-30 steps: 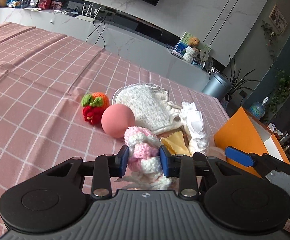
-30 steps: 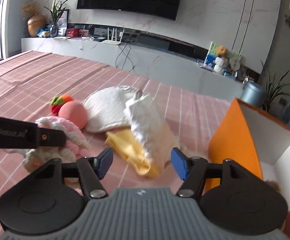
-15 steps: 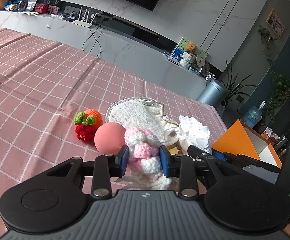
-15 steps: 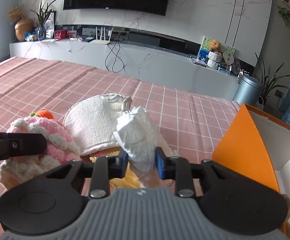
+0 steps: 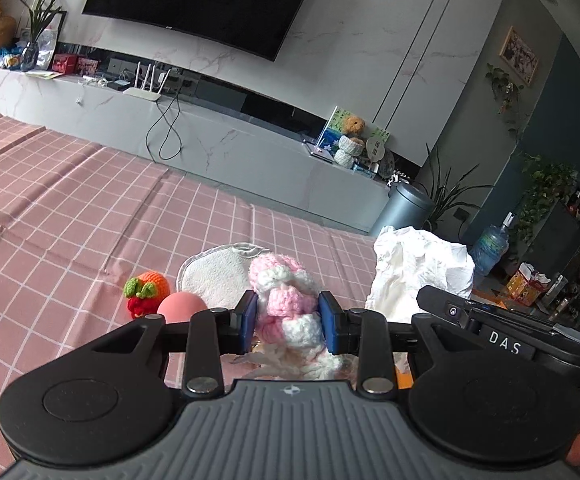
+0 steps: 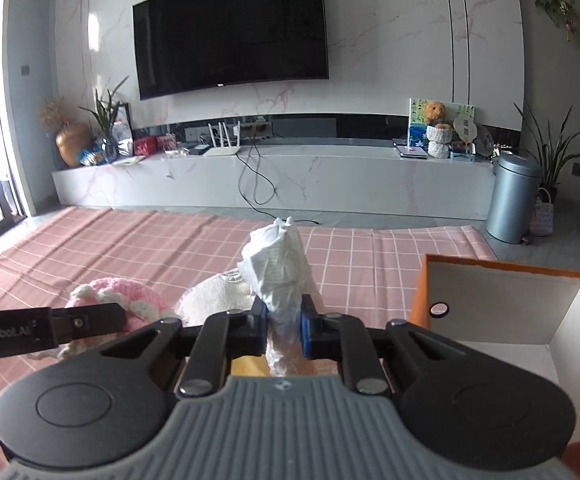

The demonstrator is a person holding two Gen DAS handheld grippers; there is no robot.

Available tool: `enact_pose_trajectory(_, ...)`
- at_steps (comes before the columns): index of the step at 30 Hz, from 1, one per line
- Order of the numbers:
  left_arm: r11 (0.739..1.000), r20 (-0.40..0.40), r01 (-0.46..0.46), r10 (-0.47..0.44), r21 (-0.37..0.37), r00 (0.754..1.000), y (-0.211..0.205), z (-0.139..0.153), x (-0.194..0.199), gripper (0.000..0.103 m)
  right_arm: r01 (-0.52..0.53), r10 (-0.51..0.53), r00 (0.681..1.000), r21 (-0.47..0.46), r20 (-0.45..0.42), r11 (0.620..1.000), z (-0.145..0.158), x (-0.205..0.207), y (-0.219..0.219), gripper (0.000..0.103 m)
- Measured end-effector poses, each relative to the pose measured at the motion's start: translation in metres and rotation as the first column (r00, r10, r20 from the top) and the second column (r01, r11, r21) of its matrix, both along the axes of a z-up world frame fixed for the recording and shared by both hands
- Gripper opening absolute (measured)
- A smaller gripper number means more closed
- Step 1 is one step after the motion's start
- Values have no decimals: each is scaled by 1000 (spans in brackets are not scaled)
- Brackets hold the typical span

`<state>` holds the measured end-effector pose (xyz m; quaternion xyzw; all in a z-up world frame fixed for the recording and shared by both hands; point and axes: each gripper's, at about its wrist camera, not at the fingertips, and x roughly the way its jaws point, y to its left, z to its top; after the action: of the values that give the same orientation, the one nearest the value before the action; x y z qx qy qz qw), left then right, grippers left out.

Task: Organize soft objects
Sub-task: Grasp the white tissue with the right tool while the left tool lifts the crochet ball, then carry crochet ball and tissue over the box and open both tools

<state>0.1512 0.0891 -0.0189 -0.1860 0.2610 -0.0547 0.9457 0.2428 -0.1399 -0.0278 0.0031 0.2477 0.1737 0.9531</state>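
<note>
My left gripper (image 5: pixel 287 326) is shut on a pink and white crocheted piece (image 5: pixel 285 300) and holds it above the pink checked cloth (image 5: pixel 69 216). My right gripper (image 6: pixel 283 330) is shut on a crumpled white cloth (image 6: pixel 279 268), lifted off the table; that cloth also shows in the left wrist view (image 5: pixel 418 268). An orange box (image 6: pixel 502 312) with a white inside stands open to the right. The crocheted piece shows at the left of the right wrist view (image 6: pixel 117 296).
On the cloth lie a crocheted orange and red fruit (image 5: pixel 145 292), a pink ball (image 5: pixel 181 306) and a round white pad (image 5: pixel 217 276). A yellow cloth (image 6: pixel 245 366) lies under my right gripper. A grey bin (image 6: pixel 512 196) stands beyond the table.
My right gripper closed on the white cloth and lifted it. My left gripper rose with the crocheted piece still in it. Both views now tilt up toward the TV wall.
</note>
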Motion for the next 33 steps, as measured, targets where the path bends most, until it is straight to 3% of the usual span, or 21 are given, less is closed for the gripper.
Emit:
enact_pose_trajectory(4, 999, 43, 33, -34, 28, 998, -19, 18, -4, 37, -47, 48, 997, -9, 61, 999, 20, -16, -25, 14)
enact_pose_trajectory(10, 991, 78, 131, -133, 36, 988, -59, 31, 7, 37, 30, -29, 996, -14, 81, 999, 46, -26, -77, 14)
enact_pose_trajectory(14, 972, 106, 229, -234, 62, 966, -98, 40, 22, 37, 87, -84, 994, -49, 72, 995, 53, -29, -111, 14)
enact_pose_trajectory(22, 901, 43, 408, -418, 147, 908, -179, 29, 62, 37, 148, -149, 989, -137, 9, 979, 40, -17, -157, 14)
enact_pose_trajectory(33, 804, -93, 510, -508, 307, 856, -240, -18, 104, 37, 149, -172, 981, -221, -90, 964, -8, 18, -186, 14)
